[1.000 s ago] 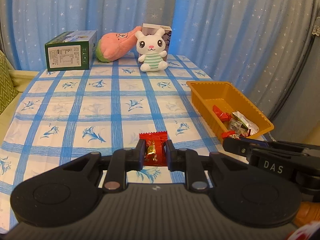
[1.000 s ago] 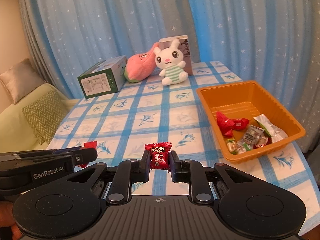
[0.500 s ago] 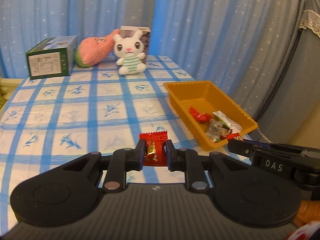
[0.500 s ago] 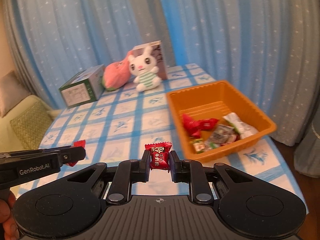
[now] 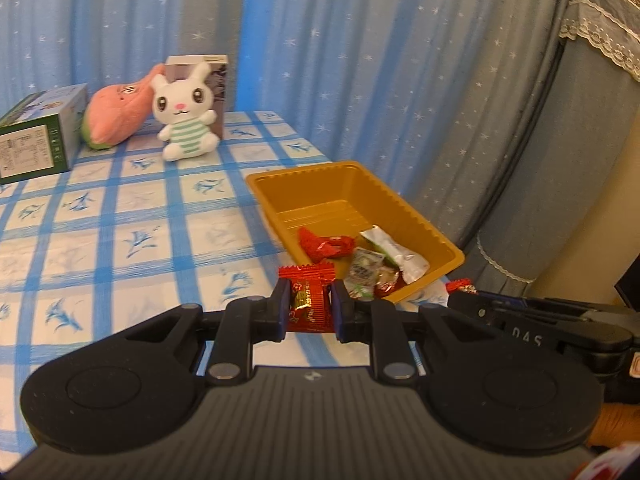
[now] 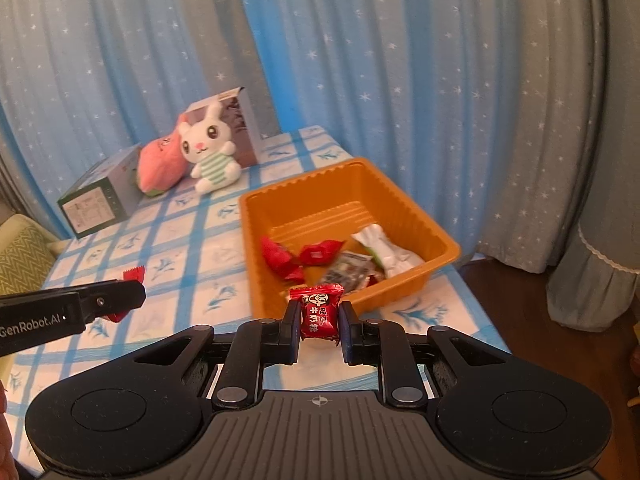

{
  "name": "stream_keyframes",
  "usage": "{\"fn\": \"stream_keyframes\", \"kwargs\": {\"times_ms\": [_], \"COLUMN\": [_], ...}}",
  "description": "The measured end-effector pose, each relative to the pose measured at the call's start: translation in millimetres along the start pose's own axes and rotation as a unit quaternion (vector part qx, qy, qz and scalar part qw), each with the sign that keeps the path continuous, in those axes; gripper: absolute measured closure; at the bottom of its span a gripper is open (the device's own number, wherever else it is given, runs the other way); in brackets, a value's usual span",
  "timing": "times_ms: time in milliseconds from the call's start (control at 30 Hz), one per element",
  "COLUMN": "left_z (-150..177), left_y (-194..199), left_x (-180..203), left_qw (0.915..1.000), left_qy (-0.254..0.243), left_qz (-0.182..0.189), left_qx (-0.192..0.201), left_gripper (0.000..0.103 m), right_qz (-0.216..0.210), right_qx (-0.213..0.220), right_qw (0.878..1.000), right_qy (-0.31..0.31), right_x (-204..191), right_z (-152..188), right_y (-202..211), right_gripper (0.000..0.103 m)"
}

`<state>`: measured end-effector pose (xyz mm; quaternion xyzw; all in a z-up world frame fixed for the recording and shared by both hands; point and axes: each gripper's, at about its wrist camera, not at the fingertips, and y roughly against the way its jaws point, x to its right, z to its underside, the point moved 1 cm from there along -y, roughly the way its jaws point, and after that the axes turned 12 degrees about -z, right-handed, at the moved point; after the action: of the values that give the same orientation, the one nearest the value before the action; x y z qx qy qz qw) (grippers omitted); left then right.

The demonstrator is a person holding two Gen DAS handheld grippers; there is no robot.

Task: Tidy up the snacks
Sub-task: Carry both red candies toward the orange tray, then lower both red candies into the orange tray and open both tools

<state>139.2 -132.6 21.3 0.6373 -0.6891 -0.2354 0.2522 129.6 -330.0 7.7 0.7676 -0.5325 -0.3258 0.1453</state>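
We are holding two sweets aloft: left gripper (image 5: 309, 307) jaws clamped on a red-gold foil-wrapped candy (image 5: 307, 300), right gripper (image 6: 319, 318) jaws clamped on a red printed candy packet (image 6: 319, 312). Light, crinkly, slippery wrappers; mid-body grips suit. Orange ribbed plastic tray (image 6: 408, 208) sits just ahead.

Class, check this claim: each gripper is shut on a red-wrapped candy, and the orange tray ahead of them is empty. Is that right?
Not quite. Left gripper and right gripper each pinch a red candy, but the orange tray already holds several wrapped snacks, as the right wrist view shows.
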Motion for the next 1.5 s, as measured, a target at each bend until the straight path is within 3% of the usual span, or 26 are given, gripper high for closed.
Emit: {"fn": "stream_keyframes", "kwargs": {"times_ms": [967, 1067, 1333, 1500], "left_z": [-37, -39, -28, -18], "left_y": [-115, -124, -116, -107], "left_x": [56, 58, 37, 19], "left_qw": [0.9986, 0.9987, 0.9996, 0.9992], "left_qy": [-0.018, -0.025, -0.020, -0.007], "left_qz": [0.043, 0.037, -0.006, -0.031], "left_qx": [-0.026, -0.023, -0.021, -0.022], "left_gripper": [0.084, 0.069, 0.061, 0.040], "right_qz": [0.010, 0.010, 0.008, 0.001], "right_qx": [0.000, 0.002, 0.000, -0.002], "right_qw": [1.000, 1.000, 1.000, 1.000], "right_qy": [0.008, 0.003, -0.005, -0.006], "right_x": [72, 77, 82, 79], "right_z": [-57, -60, -57, -58], "right_y": [-67, -69, -70, -71], "right_gripper": [0.083, 0.083, 0.083, 0.083]}}
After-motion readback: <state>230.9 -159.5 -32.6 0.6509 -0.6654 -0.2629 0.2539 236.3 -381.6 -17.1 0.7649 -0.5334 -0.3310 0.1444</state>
